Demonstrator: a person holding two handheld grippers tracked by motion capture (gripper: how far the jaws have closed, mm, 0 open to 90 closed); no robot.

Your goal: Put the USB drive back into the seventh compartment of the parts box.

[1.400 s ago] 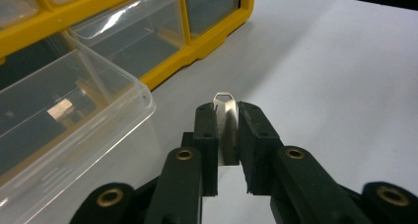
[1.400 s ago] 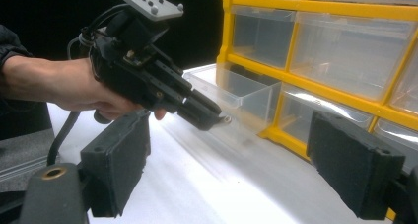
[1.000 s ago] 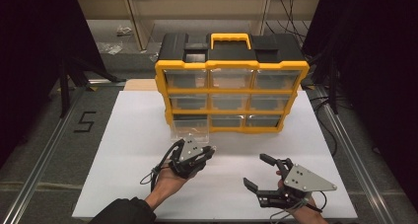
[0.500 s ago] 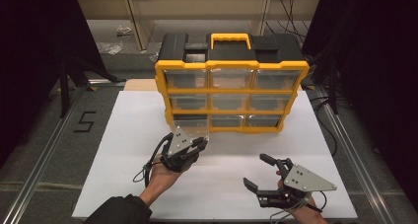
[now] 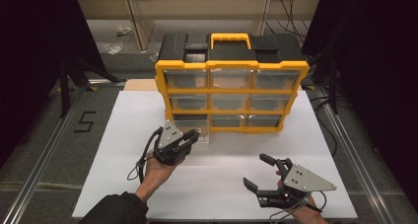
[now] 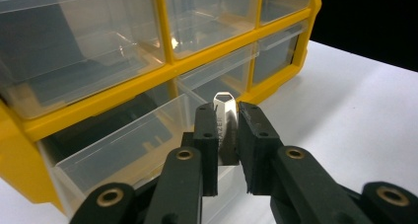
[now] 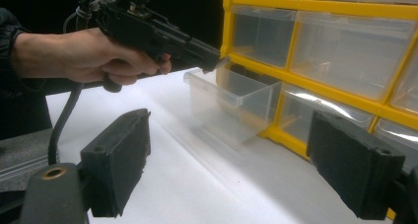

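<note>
1. Yellow-framed plastic organiser cabinet with black top and nine clear drawers (image 5: 231, 93): stands upright at the far side of the white table top (image 5: 113, 135), drawer fronts toward the person.
2. Clear plastic drawer, bottom-left bay (image 7: 231, 103): pulled part-way out toward the person, its open top exposed. Its long axis runs out of the cabinet front toward the near table edge. It appears empty, though glare makes this uncertain.
3. Left gripper (image 6: 227, 120): black jaws nearly closed, pinching a small flat silvery metal piece with a pointed end (image 6: 226, 103). It hovers at the near front rim of the open drawer, the piece pointing toward the cabinet. The drawer's hollow lies just ahead of and below the piece, so a short forward reach should bring it over the opening.
4. Right gripper (image 5: 268, 177): jaws spread wide, holding nothing; it sits near the table's front edge, well apart from the drawer. The left gripper is by far the nearer.
</note>
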